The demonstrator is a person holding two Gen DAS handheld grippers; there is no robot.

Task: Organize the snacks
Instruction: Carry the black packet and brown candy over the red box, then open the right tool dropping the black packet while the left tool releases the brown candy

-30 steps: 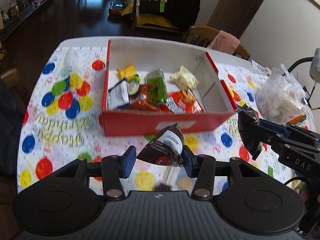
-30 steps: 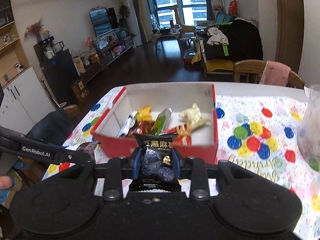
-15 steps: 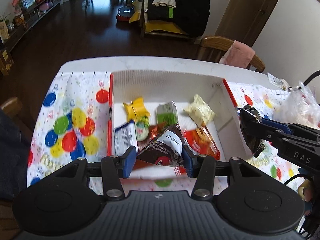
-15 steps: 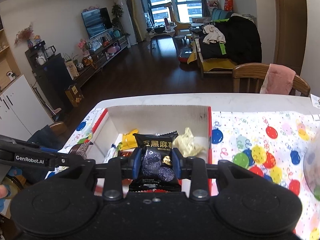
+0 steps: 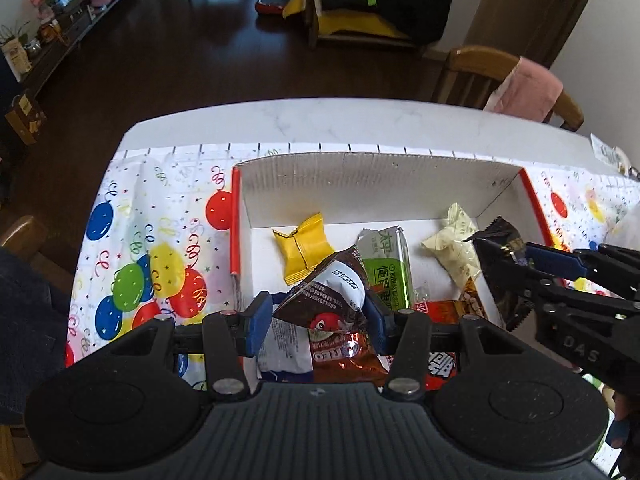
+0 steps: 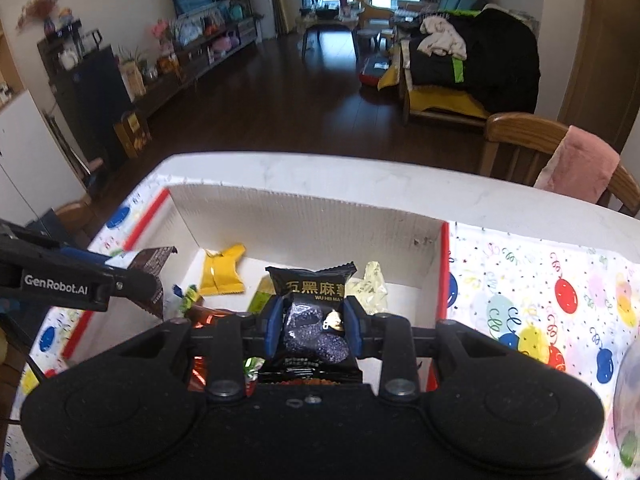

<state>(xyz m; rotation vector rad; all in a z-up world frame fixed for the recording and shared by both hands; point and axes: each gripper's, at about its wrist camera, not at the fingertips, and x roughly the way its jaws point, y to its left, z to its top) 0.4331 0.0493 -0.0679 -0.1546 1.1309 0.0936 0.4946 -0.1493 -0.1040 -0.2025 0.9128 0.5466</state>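
A red cardboard box [image 5: 236, 216] with white inner walls [image 6: 304, 224] stands on the balloon-print tablecloth and holds several snack packs. My left gripper [image 5: 318, 320] hangs over the box's near left part, shut on a brown and white chocolate snack pack [image 5: 332, 288]. My right gripper [image 6: 312, 326] is over the box too, shut on a black sesame snack pack [image 6: 314, 304]. In the left wrist view that black pack [image 5: 500, 252] shows at the right, over the box's right side. A yellow candy pack [image 5: 302, 252], a green pack [image 5: 388, 272] and a pale pack [image 5: 456, 248] lie inside.
The tablecloth [image 5: 152, 240] covers a white table [image 5: 320, 124]. A wooden chair [image 6: 532, 148] with a pink cloth stands beyond the far right edge. A clear plastic bag [image 6: 628, 392] sits at the right. Dark floor and living-room furniture lie beyond.
Both grippers have carried their packs forward from in front of the box to over its inside. Neither grip has changed.
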